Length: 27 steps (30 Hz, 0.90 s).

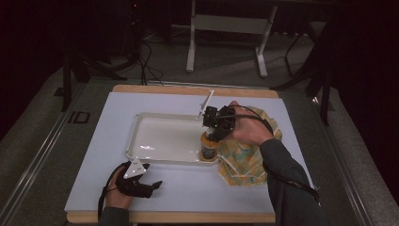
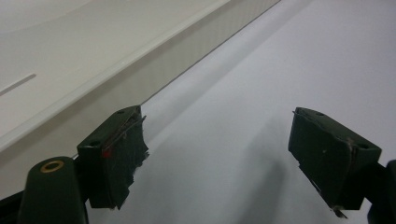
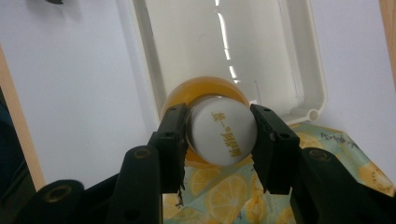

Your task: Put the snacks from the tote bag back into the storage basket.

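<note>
At left, the left gripper (image 1: 155,184) rests on the table (image 1: 94,155), jaws spread and empty. At the white tray's (image 1: 141,123) right corner, the right gripper (image 3: 219,133) pinches a bottle (image 1: 207,149) by its white cap (image 3: 223,131), beside a lemon-print cloth (image 1: 244,160). The bottle looks light, stiff, probably slippery.

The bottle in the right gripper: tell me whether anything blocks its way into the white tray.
Nothing visible does. The right gripper is shut on the bottle by its white cap, right at the tray near corner by the lemon-print cloth. The tray floor beyond looks bare.
</note>
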Available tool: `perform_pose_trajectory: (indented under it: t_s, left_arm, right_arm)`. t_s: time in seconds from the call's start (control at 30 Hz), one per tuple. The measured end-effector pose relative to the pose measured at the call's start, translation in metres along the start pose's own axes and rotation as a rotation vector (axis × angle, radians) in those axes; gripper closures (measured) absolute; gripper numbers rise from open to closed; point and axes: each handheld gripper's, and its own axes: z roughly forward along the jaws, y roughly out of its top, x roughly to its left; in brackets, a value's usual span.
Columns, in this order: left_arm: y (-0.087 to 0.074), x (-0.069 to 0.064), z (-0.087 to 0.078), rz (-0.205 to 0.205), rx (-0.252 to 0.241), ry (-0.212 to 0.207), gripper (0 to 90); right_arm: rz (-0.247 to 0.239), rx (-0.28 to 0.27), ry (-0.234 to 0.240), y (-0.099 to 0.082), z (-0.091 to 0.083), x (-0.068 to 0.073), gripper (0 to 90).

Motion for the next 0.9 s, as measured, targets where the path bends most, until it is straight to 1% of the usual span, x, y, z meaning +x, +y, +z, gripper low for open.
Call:
perform_pose_trajectory:
  t_s: [0.07,0.17,0.3,0.43,0.6,0.9]
  left_arm:
    - [0.0,0.0,0.0,0.001,0.002,0.001,18.6]
    - [0.0001,0.0001,0.0,0.002,0.002,0.001,18.6]
    - [0.0001,0.0,0.0002,0.002,0.003,0.0,18.6]
    - [0.0002,-0.0002,0.0004,0.001,0.005,0.0,18.6]
    - [0.0003,-0.0005,0.0004,0.002,0.005,0.001,18.6]
    - [0.0004,-0.0004,0.0006,0.004,0.009,0.002,18.6]
  right_arm:
    - [0.005,0.006,0.004,-0.0001,0.0009,0.0006,58.7]
    - [-0.002,0.019,0.009,0.0005,0.0029,0.0009,58.6]
    - [0.008,0.03,0.006,0.0008,0.0056,0.0008,58.7]
    - [0.015,0.026,0.008,0.0017,0.006,0.0003,58.7]
    - [0.041,0.034,0.007,0.0022,0.0065,-0.0002,58.5]
    - [0.044,0.016,0.014,0.0003,0.0074,-0.0004,57.8]
